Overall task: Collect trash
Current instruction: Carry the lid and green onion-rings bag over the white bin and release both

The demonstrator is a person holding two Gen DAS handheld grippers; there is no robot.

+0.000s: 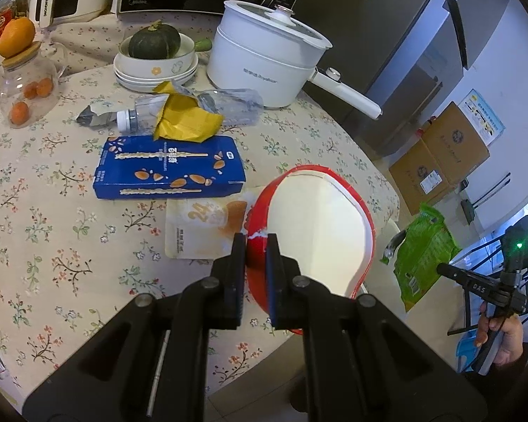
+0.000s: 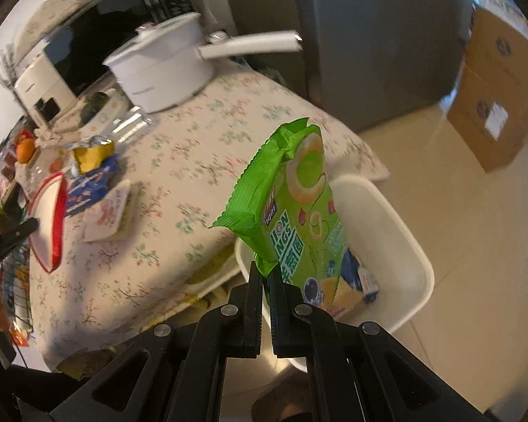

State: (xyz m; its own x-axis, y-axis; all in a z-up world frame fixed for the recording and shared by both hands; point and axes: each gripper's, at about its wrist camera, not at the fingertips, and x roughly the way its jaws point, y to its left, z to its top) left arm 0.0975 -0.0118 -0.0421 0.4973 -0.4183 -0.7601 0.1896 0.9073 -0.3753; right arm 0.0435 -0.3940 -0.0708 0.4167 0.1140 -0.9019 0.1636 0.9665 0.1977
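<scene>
Our left tool point(image 1: 256, 242) pinches the rim of the red paper bowl point(image 1: 320, 232), light and crushable, lifted just above the surface point(image 1: 52, 246); beside the bowl our right tool point(image 2: 266, 274) nips the crinkly green snack bag point(image 2: 299, 207) by its seam over the white bin point(image 2: 404, 246)

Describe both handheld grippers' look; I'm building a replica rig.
Left gripper and right gripper: matte black, two flat parallel fingers, round silver pivot bolts, cut-out linkage arms. In the left view, the right unit shows white "DAS" lettering, a green light and a bare hand gripping it.
</scene>
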